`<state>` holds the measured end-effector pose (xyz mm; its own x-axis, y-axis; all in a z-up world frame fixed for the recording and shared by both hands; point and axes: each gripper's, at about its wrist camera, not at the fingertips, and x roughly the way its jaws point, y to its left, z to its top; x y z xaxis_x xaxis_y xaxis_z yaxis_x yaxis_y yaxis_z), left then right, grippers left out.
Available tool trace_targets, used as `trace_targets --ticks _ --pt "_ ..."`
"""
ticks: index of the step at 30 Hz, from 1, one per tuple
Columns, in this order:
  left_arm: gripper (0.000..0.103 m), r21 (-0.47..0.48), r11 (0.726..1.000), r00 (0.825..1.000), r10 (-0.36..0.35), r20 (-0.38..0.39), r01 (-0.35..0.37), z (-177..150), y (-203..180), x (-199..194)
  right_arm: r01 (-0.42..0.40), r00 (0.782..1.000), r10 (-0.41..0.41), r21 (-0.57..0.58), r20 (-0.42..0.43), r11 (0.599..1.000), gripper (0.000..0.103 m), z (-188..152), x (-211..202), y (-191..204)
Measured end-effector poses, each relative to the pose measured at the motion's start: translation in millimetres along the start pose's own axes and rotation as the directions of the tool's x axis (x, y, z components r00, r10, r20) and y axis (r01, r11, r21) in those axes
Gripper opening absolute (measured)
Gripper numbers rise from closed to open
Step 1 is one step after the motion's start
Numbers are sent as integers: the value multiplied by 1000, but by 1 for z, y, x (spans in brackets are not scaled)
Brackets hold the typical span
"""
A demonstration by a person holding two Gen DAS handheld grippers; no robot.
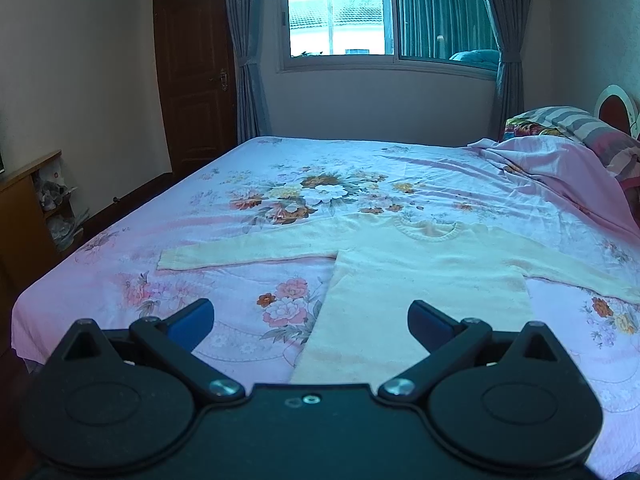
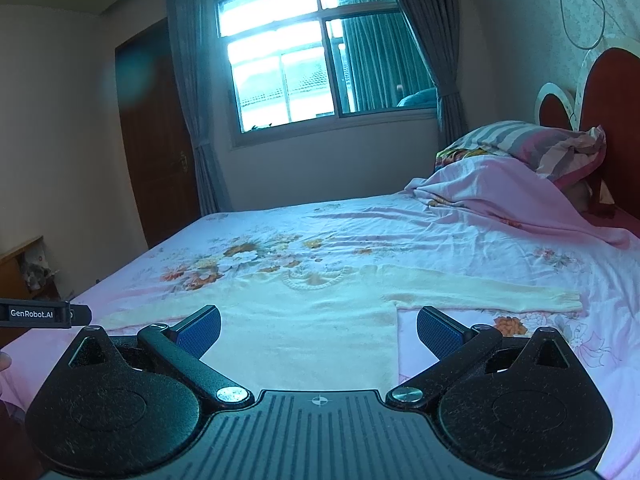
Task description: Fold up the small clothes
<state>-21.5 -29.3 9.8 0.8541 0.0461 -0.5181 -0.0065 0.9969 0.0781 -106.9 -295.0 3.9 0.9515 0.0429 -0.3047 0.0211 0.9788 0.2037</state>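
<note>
Left wrist view: left gripper [image 1: 311, 322], jaws spread wide, blue pads [image 1: 192, 322] bare, holding nothing and touching nothing; it hangs above the near edge of the bed [image 1: 120, 248]; cream sweater [image 1: 420, 280] laid flat on the floral sheet, collar toward the window [image 1: 384, 12], one sleeve [image 1: 248, 252] stretched out to the left, the other running off to the right; hem at the near bed edge, just under the gripper; open sheet all round the garment, widest toward the far side; rumpled pink cover [image 1: 560, 168] and pillows at the right; door [image 1: 192, 80] and a low shelf [image 1: 28, 216] on the left.

Right wrist view: right gripper [image 2: 319, 330], jaws likewise wide apart, empty, clear of the cloth; sweater [image 2: 312, 320] directly ahead, its right sleeve [image 2: 480, 296] fully extended, cuff lying flat; bare sheet beyond the cuff; headboard [image 2: 616, 120] at the far right; part of the left gripper [image 2: 40, 314] shows at the left edge.
</note>
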Motion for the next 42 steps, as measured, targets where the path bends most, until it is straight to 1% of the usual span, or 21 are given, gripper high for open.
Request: trace_targets --ticks 11,14,20,24,31,36,42 --pt "102 -2 1000 1000 13 -3 -13 4 5 6 -2 1000 2 3 9 1000 103 -2 2 0" --pt "102 -8 1000 1000 22 -10 -22 6 9 12 4 1000 -4 -1 9 1000 103 -5 4 0" --pt "102 -27 999 999 39 -37 -40 8 19 30 -5 1000 5 -6 -19 1000 103 -10 14 4" --pt "101 -57 998 997 32 -76 -37 10 29 48 -2 1000 1 -24 -27 1000 103 -12 24 10" --pt "101 -69 994 990 75 -115 -83 12 44 85 -4 998 1 -45 -62 999 103 -11 48 21" --pt "101 -88 987 980 116 -161 -131 15 63 124 -15 996 9 -73 -85 997 103 -11 70 33" --pt "100 -132 978 966 127 -227 -160 19 90 173 -11 996 3 -93 -85 996 103 -10 103 46"
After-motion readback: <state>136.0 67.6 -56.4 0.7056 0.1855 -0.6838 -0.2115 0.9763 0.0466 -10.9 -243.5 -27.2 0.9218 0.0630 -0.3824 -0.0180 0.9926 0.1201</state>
